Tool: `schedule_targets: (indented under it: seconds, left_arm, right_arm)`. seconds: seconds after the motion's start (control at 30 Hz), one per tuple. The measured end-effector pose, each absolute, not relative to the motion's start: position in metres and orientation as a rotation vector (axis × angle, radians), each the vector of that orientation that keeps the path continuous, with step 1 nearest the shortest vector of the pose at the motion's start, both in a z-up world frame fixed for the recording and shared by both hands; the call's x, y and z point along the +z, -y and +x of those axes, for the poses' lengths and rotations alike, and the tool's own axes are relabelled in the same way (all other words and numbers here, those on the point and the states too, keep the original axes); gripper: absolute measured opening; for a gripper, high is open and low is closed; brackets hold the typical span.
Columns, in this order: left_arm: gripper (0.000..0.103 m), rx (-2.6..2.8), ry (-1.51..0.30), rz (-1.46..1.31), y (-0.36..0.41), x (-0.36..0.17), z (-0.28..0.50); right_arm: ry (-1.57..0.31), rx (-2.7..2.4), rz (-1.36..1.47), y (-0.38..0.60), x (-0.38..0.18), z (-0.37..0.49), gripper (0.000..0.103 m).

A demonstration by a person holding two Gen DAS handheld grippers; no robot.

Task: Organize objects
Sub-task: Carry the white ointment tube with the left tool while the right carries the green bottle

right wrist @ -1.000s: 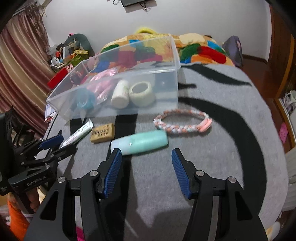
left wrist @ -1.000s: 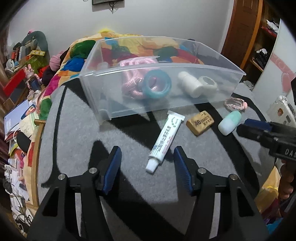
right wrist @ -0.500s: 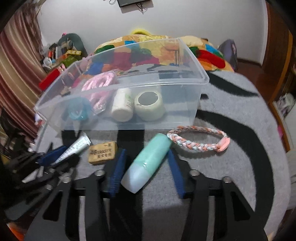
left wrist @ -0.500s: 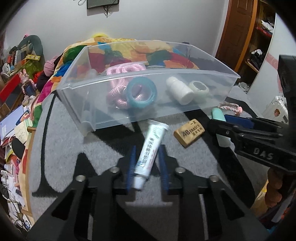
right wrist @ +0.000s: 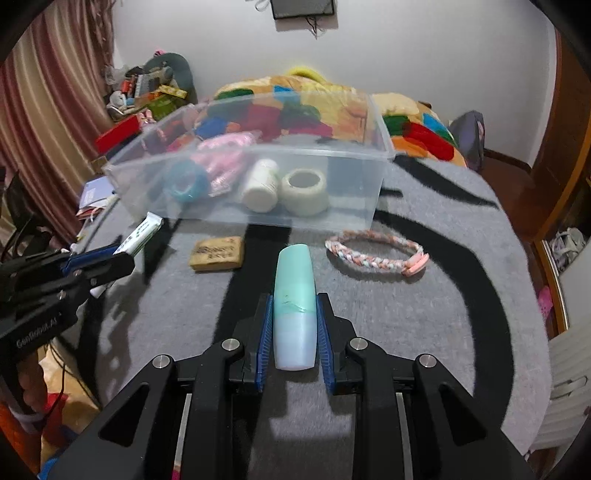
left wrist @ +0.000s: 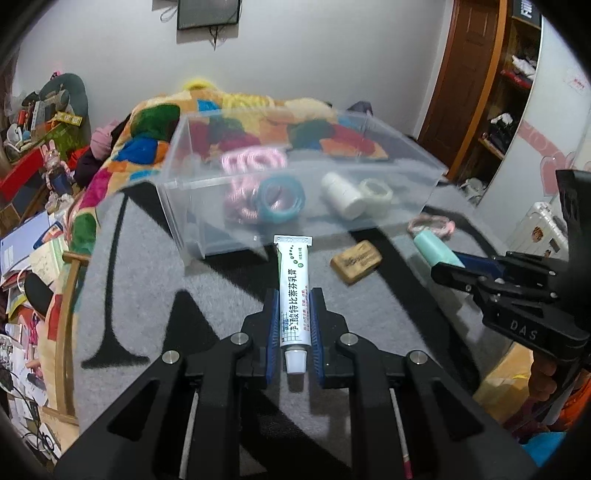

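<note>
Left gripper (left wrist: 293,325) clamped on ointment tube (left wrist: 293,291); right gripper (right wrist: 294,328) clamped on mint bottle (right wrist: 294,295). Clear bin (right wrist: 332,214) at 12 o'clock.

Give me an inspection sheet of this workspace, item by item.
Surface: grey rug with black curves.
Job's things: clear bin holds pink rope, blue tape ring, white bottle, white tape roll; eraser and braided band lie on the rug.
Clutter: piled items at the room's left edge.
Grippers: left gripper shut on ointment tube; right gripper shut on mint bottle.
Cables: hanging under wall screen.
Surroundings: patchwork blanket, curtain, wooden door.
</note>
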State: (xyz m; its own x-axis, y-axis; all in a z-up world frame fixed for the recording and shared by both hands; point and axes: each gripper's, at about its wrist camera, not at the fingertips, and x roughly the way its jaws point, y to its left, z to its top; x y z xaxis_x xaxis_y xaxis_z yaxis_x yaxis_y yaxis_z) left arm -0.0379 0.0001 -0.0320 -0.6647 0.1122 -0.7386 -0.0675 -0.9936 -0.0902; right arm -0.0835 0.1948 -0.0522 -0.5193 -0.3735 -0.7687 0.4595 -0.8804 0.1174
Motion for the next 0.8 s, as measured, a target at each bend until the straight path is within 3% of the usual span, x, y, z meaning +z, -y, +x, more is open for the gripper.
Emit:
schedule_targets:
  seconds: [0.5,0.8]
  left_arm:
    - [0.015,2.854,0.114,-1.027,0.009,0.029,-0.063]
    - [0.015,2.899,0.119,-1.087,0.029,0.025,-0.104]
  right_arm:
    - [-0.109,-2.464,0.887,-0.18,0.029,-0.108,0.021]
    - [-0.086,-2.429,0.932,-0.143,0.026,-0.154,0.021]
